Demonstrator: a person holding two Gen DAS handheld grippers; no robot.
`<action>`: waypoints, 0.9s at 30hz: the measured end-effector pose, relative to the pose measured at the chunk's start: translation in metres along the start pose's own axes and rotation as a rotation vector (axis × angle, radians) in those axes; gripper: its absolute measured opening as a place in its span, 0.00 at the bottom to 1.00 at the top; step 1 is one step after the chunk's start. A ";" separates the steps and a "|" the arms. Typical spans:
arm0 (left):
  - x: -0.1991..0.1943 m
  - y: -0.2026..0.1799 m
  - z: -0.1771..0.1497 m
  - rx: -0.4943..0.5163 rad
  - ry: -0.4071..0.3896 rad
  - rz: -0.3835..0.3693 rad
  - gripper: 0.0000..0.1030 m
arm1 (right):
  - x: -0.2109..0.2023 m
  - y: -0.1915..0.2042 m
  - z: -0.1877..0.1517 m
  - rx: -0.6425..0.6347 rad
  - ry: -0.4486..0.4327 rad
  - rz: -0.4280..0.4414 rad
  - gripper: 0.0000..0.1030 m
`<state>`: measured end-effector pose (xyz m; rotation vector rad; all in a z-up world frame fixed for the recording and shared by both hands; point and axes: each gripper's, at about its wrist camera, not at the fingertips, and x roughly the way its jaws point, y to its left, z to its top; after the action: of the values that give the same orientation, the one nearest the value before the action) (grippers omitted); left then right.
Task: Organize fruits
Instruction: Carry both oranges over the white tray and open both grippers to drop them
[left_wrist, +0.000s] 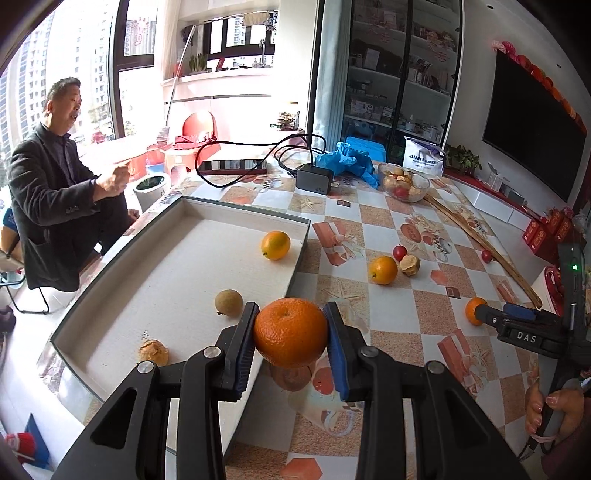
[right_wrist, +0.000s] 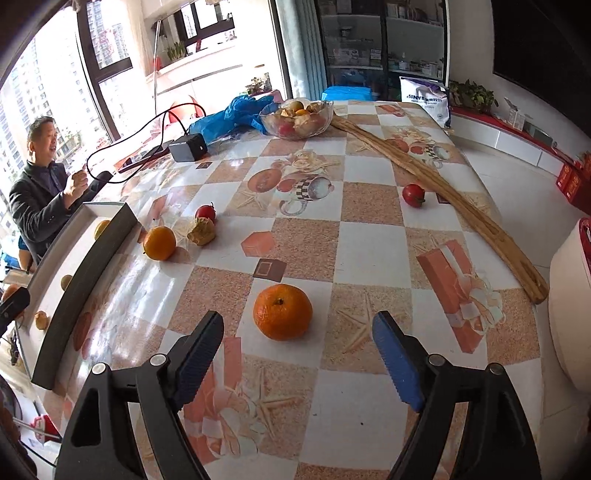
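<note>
My left gripper (left_wrist: 291, 325) is shut on a large orange mandarin (left_wrist: 291, 332) and holds it above the table at the right rim of a shallow white box lid (left_wrist: 177, 258). In the lid lie a yellow-orange citrus (left_wrist: 275, 244), a brown round fruit (left_wrist: 229, 302) and a wrinkled dried fruit (left_wrist: 153, 352). My right gripper (right_wrist: 297, 334) is open just in front of another mandarin (right_wrist: 282, 312) on the table; that mandarin also shows in the left wrist view (left_wrist: 472, 311). An orange (right_wrist: 159, 243), a dried fruit (right_wrist: 201, 230) and a red fruit (right_wrist: 205, 213) lie near the lid.
A second red fruit (right_wrist: 413, 195) lies beside a long wooden strip (right_wrist: 461, 218). A glass bowl of fruit (right_wrist: 296, 119), blue gloves (right_wrist: 229, 114), a charger (right_wrist: 187, 147) with cable and a phone (left_wrist: 232, 167) are at the far side. A man (left_wrist: 55, 177) sits at left.
</note>
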<state>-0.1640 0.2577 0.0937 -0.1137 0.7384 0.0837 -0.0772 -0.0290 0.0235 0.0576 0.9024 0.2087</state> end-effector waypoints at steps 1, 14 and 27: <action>0.000 0.006 0.001 -0.005 -0.002 0.012 0.37 | 0.009 0.004 0.003 -0.010 0.019 -0.011 0.81; 0.018 0.087 0.009 -0.090 0.021 0.159 0.37 | 0.023 0.076 0.031 -0.096 0.088 0.082 0.38; 0.041 0.120 -0.009 -0.138 0.070 0.240 0.38 | 0.037 0.265 0.046 -0.336 0.099 0.340 0.38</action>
<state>-0.1539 0.3770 0.0509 -0.1599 0.8134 0.3612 -0.0600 0.2400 0.0599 -0.1129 0.9420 0.6819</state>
